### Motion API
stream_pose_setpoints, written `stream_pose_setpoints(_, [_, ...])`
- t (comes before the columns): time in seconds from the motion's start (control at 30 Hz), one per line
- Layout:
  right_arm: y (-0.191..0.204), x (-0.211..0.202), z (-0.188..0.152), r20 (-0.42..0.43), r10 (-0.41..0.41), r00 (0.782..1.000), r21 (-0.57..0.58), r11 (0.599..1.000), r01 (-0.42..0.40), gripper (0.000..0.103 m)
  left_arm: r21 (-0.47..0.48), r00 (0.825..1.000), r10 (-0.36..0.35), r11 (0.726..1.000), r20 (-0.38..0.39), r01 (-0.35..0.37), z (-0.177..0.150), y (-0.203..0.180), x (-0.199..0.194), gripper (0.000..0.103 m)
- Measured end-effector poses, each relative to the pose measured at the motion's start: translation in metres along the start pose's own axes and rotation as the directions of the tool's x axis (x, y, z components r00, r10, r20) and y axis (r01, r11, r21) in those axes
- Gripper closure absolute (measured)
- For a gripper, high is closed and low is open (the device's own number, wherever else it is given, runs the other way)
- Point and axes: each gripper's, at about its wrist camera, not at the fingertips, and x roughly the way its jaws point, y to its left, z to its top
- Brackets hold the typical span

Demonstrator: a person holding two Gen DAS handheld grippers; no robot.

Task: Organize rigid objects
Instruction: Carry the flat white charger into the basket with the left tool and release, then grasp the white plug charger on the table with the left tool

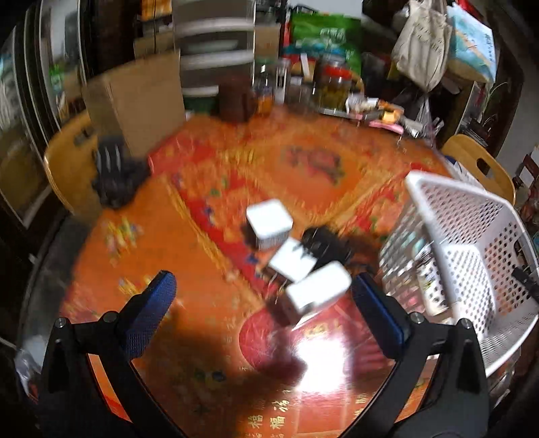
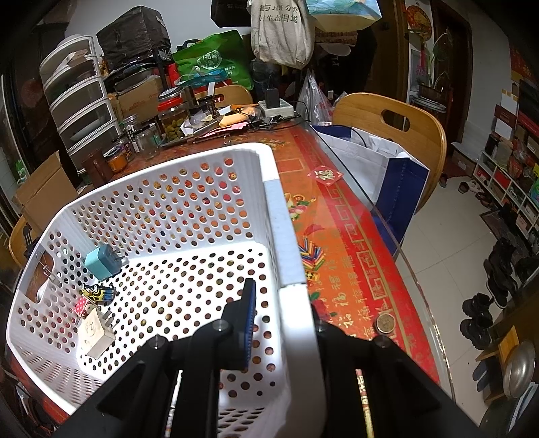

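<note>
Left gripper wide open above the table, holding nothing; three white chargers and a black one clustered mid-table, just beside the basket. Right gripper clamped on the basket's rim. Blue charger, beige charger and toy car inside, along its left wall.

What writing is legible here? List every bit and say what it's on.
"福": red sticker.
"福", repeated in a row: tablecloth border.
Tote bag: printed characters, too warped to read surely.
Green bag: print too small.
White charger in the basket: handwritten marks, unreadable.
</note>
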Motion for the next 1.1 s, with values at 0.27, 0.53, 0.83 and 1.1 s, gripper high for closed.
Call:
stream_pose_setpoints(0.27, [-0.001, 0.000, 0.000, -0.004, -0.017, 1.000, 0.005, 1.000, 0.017, 0.088, 0.050, 0.997, -0.066, 0.996, -0.032, 0.067, -0.020, -0.034, 0.038, 0.000])
stream_pose_setpoints(0.53, [-0.001, 0.000, 0.000, -0.004, -0.021, 1.000, 0.003, 1.000, 0.021, 0.088, 0.045, 0.996, -0.053, 0.997, -0.074, 0.057, -0.025, -0.050, 0.076, 0.001])
stream_pose_setpoints(0.83, [0.001, 0.000, 0.002, -0.001, -0.017, 1.000, 0.002, 1.000, 0.017, 0.088, 0.070, 0.994, -0.029, 0.997, -0.102, 0.036, -0.030, -0.056, 0.091, 0.042])
stream_pose_setpoints(1.1, [0.001, 0.000, 0.001, 0.002, -0.008, 1.000, -0.002, 1.000, 0.008, 0.088, 0.130, 0.998, 0.036, 0.991, -0.055, -0.029, -0.035, -0.067, 0.083, 0.045])
